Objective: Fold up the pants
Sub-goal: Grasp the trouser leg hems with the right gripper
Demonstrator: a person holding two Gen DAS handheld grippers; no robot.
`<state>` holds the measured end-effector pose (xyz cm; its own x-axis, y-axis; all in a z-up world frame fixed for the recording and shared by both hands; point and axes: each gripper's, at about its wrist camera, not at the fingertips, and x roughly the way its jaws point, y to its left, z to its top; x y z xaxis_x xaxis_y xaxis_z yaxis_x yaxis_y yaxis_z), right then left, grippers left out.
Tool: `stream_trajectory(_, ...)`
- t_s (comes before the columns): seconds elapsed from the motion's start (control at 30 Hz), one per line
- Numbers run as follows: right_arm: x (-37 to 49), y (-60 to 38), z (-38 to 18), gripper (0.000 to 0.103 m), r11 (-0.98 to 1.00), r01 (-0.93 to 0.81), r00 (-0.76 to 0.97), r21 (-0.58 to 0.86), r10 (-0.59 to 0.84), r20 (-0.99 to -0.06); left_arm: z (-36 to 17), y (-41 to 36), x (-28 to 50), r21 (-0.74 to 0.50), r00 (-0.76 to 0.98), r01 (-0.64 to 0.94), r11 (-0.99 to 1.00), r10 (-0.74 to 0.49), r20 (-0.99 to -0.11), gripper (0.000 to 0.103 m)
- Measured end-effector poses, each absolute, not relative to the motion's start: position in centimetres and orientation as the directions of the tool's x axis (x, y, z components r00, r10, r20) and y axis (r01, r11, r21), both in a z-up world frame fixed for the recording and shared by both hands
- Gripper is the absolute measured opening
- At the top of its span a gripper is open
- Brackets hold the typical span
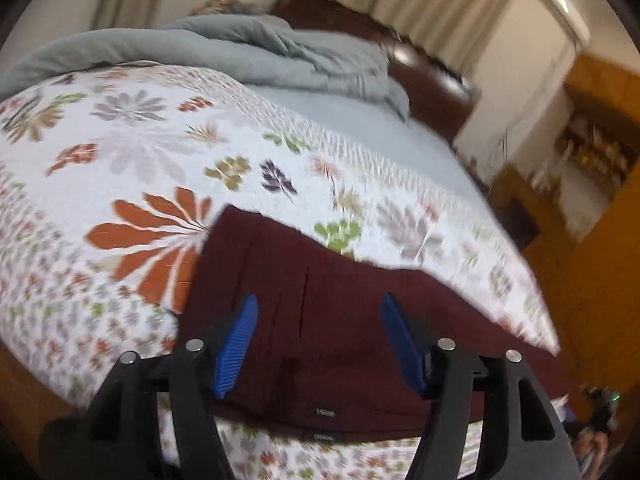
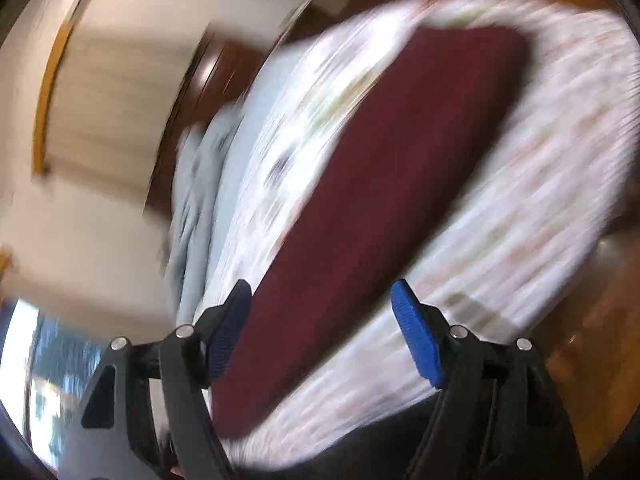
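With the dark maroon cloth pants [image 1: 344,312] lying flat on the white flower-printed quilt [image 1: 132,152] near its front edge, I hold my left gripper [image 1: 318,346] and right gripper [image 2: 320,330] above them, both spread wide and empty, apparently to take hold for a fold.

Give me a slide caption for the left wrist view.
Open left gripper poised over maroon pants lying on a floral quilt.

Left gripper [image 1: 318,346], right gripper [image 2: 320,330]: fingers apart.
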<state>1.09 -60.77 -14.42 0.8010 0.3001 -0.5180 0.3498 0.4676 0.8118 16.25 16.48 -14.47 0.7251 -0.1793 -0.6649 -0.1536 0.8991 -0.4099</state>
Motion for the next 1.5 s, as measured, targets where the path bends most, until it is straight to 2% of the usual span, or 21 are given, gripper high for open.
stream_trajectory(0.13,-1.5,-70.5,-16.8,0.073,0.309,0.356,0.884,0.882,0.196,-0.425,-17.7,15.8,19.1,-0.384,0.661,-0.135,0.913,-0.206,-0.722,0.066)
stream_trajectory(0.27,-0.7,-75.1,-18.9,0.073,0.206,0.295,0.920,0.933,0.202,-0.335,-20.5,16.5,20.2,-0.391,0.593,-0.183,0.902,-0.216,-0.775,0.068)
stream_trajectory(0.37,0.4,-76.3,-19.6,0.073,0.210,0.303,0.915,0.930,0.207,-0.345,-20.6,15.8,20.4,-0.356,0.584,-0.176,0.918,-0.194,-0.788,0.073)
stream_trajectory(0.43,1.5,-75.8,-19.4,0.068,0.176,0.317,0.912,0.932,0.211,-0.351,-20.6,15.4,20.4,-0.328,0.580,-0.174,0.928,-0.172,-0.796,0.074)
stream_trajectory(0.5,1.3,-75.7,-19.7,0.067,0.142,0.304,0.920,0.942,0.213,-0.329,-20.6,14.9,20.5,-0.306,0.577,-0.178,0.935,-0.153,-0.802,0.075)
stream_trajectory(0.6,1.6,-76.2,-19.7,0.072,0.150,0.291,0.919,0.945,0.232,-0.320,-20.6,14.9,20.5,-0.309,0.578,-0.190,0.932,-0.149,-0.803,0.076)
stream_trajectory(0.73,3.9,-76.2,-18.2,0.073,0.209,0.244,0.913,0.947,0.281,-0.297,-20.5,15.0,20.5,-0.308,0.575,-0.196,0.931,-0.145,-0.805,0.076)
stream_trajectory(0.83,3.6,-76.2,-19.2,0.064,0.184,0.233,0.915,0.955,0.290,-0.280,-20.4,15.0,20.5,-0.306,0.576,-0.198,0.931,-0.142,-0.805,0.076)
stream_trajectory(0.93,1.8,-75.8,-20.2,0.064,0.173,0.178,0.928,0.969,0.298,-0.224,-20.4,14.9,20.5,-0.300,0.577,-0.197,0.933,-0.137,-0.805,0.076)
stream_trajectory(1.13,2.5,-75.8,-19.8,0.066,0.211,0.150,0.929,0.966,0.304,-0.211,-20.4,14.7,20.6,-0.288,0.570,-0.201,0.936,-0.128,-0.812,0.076)
stream_trajectory(1.2,2.6,-75.1,-19.4,0.056,0.242,0.166,0.927,0.956,0.293,-0.235,-20.4,14.8,20.6,-0.292,0.570,-0.200,0.935,-0.132,-0.811,0.076)
stream_trajectory(1.27,2.1,-74.8,-19.1,0.024,0.286,0.204,0.911,0.936,0.295,-0.289,-20.4,14.8,20.5,-0.292,0.573,-0.199,0.936,-0.131,-0.809,0.076)
stream_trajectory(1.5,2.1,-73.7,-15.7,0.020,0.415,0.277,0.880,0.867,0.252,-0.402,-20.3,14.9,20.4,-0.303,0.575,-0.204,0.931,-0.137,-0.807,0.076)
